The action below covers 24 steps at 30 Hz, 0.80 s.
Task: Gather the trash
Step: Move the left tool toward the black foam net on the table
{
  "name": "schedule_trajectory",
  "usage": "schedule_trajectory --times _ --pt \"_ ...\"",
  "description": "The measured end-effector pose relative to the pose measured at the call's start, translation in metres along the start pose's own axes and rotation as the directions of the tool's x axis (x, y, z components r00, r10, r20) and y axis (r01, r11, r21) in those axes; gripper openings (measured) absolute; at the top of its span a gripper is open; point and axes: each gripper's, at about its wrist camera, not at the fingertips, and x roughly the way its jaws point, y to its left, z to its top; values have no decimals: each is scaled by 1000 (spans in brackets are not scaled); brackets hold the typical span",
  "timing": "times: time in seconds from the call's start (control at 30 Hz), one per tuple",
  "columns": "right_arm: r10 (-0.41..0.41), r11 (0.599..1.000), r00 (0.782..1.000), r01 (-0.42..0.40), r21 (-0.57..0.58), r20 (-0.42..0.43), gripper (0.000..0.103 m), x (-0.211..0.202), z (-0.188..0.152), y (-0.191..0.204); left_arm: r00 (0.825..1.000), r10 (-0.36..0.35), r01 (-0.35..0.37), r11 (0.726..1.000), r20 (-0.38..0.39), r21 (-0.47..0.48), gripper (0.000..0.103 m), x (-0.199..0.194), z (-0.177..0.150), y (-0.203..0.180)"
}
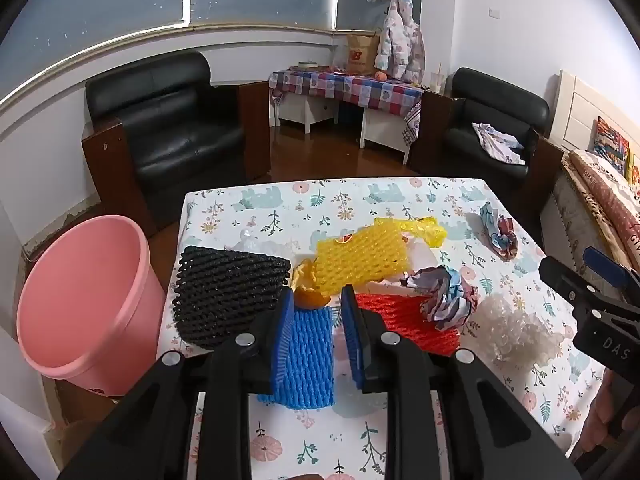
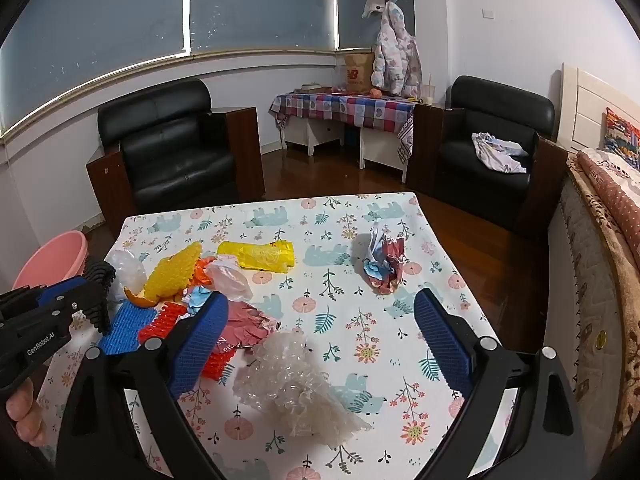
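Trash lies on a floral-cloth table (image 1: 280,208). A blue foam net (image 1: 308,352) sits between the narrow-set jaws of my left gripper (image 1: 316,300); a strip of cloth shows beside the right pad, so they do not press on it. Around it lie a black net (image 1: 228,292), an orange peel (image 1: 310,298), a yellow net (image 1: 360,256), a red net (image 1: 400,316) and crumpled paper (image 1: 444,296). My right gripper (image 2: 320,296) stands wide open above a clump of bubble wrap (image 2: 296,384), holding nothing. A pink bin (image 1: 80,288) stands off the table's left edge.
A second crumpled wrapper (image 2: 384,264) and a yellow plastic bag (image 2: 260,256) lie farther back on the table. Two black armchairs (image 2: 172,152) and a checked-cloth side table (image 2: 344,108) stand beyond. A bed (image 2: 600,240) runs along the right side.
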Motion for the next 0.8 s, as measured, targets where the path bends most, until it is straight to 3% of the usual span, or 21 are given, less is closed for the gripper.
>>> schedule_trajectory --times 0.6,0.8 --pt "-2 1000 1000 1 3 16 94 0 0 3 1000 9 -8 1000 16 -29 24 -3 2 5" --pt "32 999 999 -31 -6 9 94 -5 3 6 999 13 -11 999 33 -41 24 -6 3 6"
